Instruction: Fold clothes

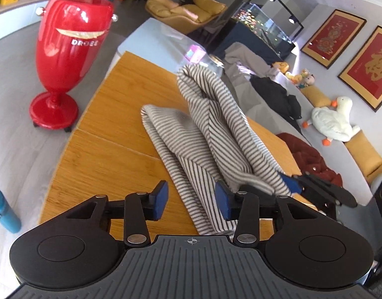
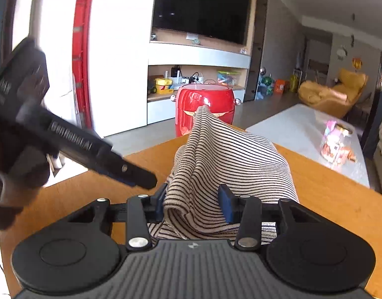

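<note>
A black-and-white striped garment (image 1: pixel 203 134) lies bunched and partly folded on the wooden table (image 1: pixel 111 114). My left gripper (image 1: pixel 192 203) is open above the near end of the garment, with cloth passing under the gap and nothing held. My right gripper (image 2: pixel 192 203) is open too, and a raised fold of the same garment (image 2: pixel 223 159) sits between its blue pads without being pinched. The right gripper's fingers (image 1: pixel 322 189) show at the garment's right edge in the left wrist view. The left gripper's fingers (image 2: pixel 96 154) reach in from the left in the right wrist view.
A tall red goblet-shaped stand (image 1: pixel 66 57) is on the floor left of the table. A blue bottle (image 1: pixel 4 211) stands on the floor nearby. A grey sofa (image 1: pixel 270 114) with clothes and a goose toy (image 1: pixel 335 122) lies to the right. A white table (image 2: pixel 302 134) with a jar (image 2: pixel 336 142) sits beyond.
</note>
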Demonstrator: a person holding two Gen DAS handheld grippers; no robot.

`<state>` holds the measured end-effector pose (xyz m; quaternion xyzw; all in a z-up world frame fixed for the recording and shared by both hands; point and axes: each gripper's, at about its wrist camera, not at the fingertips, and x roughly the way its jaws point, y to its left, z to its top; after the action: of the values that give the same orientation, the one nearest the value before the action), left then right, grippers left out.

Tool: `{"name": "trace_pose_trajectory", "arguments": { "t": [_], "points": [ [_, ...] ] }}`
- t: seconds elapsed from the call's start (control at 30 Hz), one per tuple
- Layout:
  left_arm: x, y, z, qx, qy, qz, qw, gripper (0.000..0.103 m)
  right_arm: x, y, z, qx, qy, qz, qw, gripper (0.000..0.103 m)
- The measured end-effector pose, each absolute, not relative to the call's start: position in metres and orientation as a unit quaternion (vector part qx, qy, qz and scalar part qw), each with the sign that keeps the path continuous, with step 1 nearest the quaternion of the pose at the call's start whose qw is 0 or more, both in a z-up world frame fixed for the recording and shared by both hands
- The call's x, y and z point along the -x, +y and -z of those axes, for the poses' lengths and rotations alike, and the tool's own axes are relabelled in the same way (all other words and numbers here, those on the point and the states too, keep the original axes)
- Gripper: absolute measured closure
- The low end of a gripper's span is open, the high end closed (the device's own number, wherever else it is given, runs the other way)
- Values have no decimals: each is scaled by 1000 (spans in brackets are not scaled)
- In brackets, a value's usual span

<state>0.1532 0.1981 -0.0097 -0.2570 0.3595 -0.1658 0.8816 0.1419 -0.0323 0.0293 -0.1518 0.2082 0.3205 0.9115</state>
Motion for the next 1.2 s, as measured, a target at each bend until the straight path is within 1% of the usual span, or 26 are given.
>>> {"name": "trace_pose_trajectory", "arguments": {
  "t": [0.03, 0.1, 0.13, 0.23, 0.33, 0.43, 0.47, 0.53, 0.57, 0.6, 0.7, 0.8, 0.87, 0.97, 1.13, 1.2],
  "points": [
    [-156, 194, 13, 261, 362, 177, 877, 62, -148, -39, -34, 139, 215, -317, 913, 67],
    [-164, 184, 19, 268, 369, 197, 868, 70, -155, -44, -38, 157, 211, -303, 916, 85],
    [-168, 180, 22, 271, 373, 203, 864, 71, -158, -48, -45, 150, 210, -303, 917, 86],
    [-181, 168, 29, 275, 378, 214, 858, 71, -170, -65, -80, 78, 212, -330, 916, 88],
    [-193, 163, 33, 286, 373, 220, 855, 71, -188, -73, -101, 14, 240, -378, 894, 88],
    [-200, 160, 35, 289, 371, 224, 854, 72, -195, -67, -72, 7, 305, -399, 865, 88],
    [-200, 159, 36, 281, 372, 221, 857, 76, -199, -67, -59, 4, 316, -395, 862, 88],
    [-196, 161, 34, 262, 372, 215, 864, 76, -201, -72, -45, -18, 328, -397, 857, 88],
    [-194, 163, 31, 250, 371, 206, 870, 73, -200, -74, -43, -25, 329, -398, 856, 88],
    [-190, 164, 26, 234, 369, 192, 879, 68, -200, -76, -40, -32, 330, -399, 855, 88],
    [-176, 169, 8, 183, 351, 151, 906, 65, -189, -70, -34, 4, 318, -400, 860, 87],
    [-164, 174, -9, 158, 332, 126, 921, 56, -182, -63, -29, 27, 304, -398, 865, 87],
    [-157, 173, -24, 156, 321, 122, 926, 56, -177, -59, -26, 40, 297, -398, 867, 87],
    [-152, 165, -42, 141, 300, 117, 936, 53, -171, -51, -21, 58, 288, -399, 869, 86],
    [-159, 155, -67, 128, 271, 128, 945, 51, -159, -44, -14, 74, 275, -398, 872, 86],
    [-164, 145, -73, 115, 261, 133, 949, 48, -160, -42, -13, 74, 272, -396, 874, 86]
  ]
}}
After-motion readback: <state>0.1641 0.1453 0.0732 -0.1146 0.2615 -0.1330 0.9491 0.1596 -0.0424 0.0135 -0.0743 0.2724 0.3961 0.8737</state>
